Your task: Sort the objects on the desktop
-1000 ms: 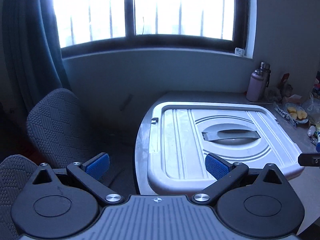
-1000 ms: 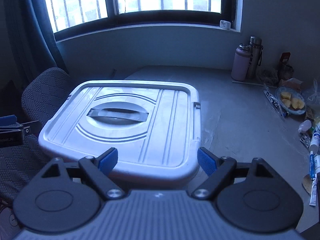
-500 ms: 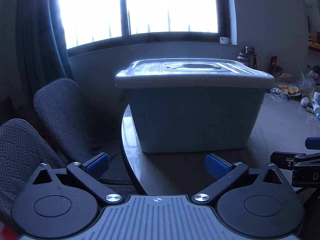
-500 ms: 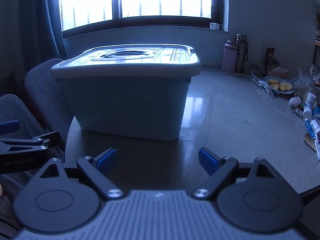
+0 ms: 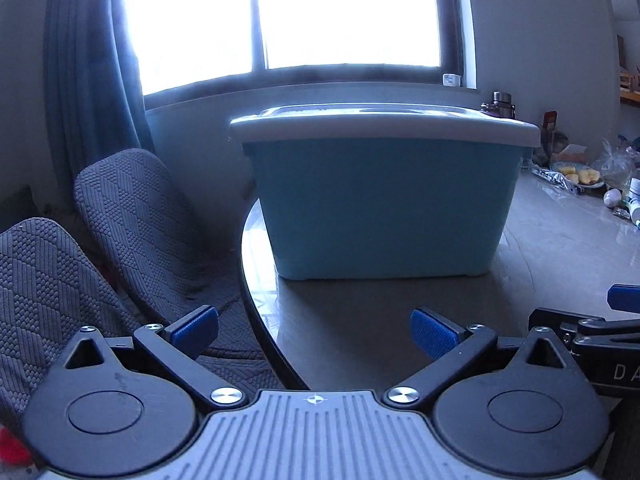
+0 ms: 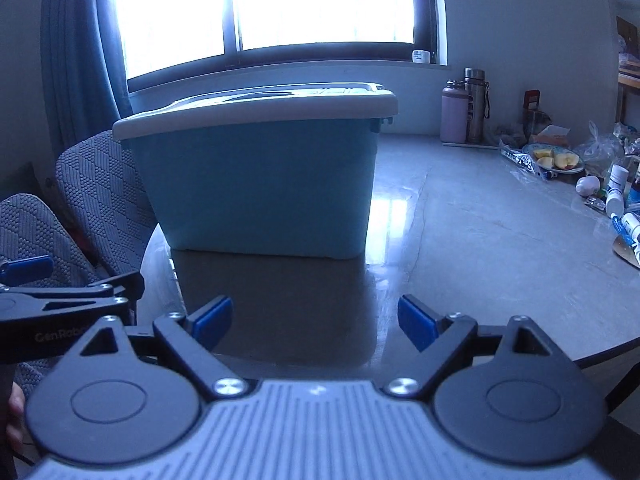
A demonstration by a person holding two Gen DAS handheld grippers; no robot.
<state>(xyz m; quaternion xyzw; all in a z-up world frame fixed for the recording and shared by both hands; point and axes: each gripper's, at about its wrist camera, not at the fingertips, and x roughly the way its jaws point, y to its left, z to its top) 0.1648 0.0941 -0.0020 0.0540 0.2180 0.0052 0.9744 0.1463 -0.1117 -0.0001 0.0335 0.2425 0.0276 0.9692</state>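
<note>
The surface (image 6: pixel 460 240) is carrying everything here, a grey rounded top with two padded chairs (image 5: pixel 132 216) sitting at its left edge. The blue storage bin (image 5: pixel 384 208) is standing on the near-left part of the surface, directly ahead of both grippers, and its white lid (image 5: pixel 384 126) is sitting closed on top.

Far right, the loose things are lying in a cluster: two bottles (image 6: pixel 464 108) against the wall, a plate of fruit (image 6: pixel 556 160), then tubes and small containers (image 6: pixel 624 216) toward the right edge. They are well apart from the bin.

You are holding the left gripper (image 5: pixel 314 330) wide open with nothing between its pads, low in front of the bin. You are holding the right gripper (image 6: pixel 316 322) open and empty too, just beside it.

Judgement: you are lining up on the bin, sorting not yet started. The next move is probably calling for the lid to come off, one gripper at each lid edge, lifting evenly so the bin is not sliding toward the table edge.
</note>
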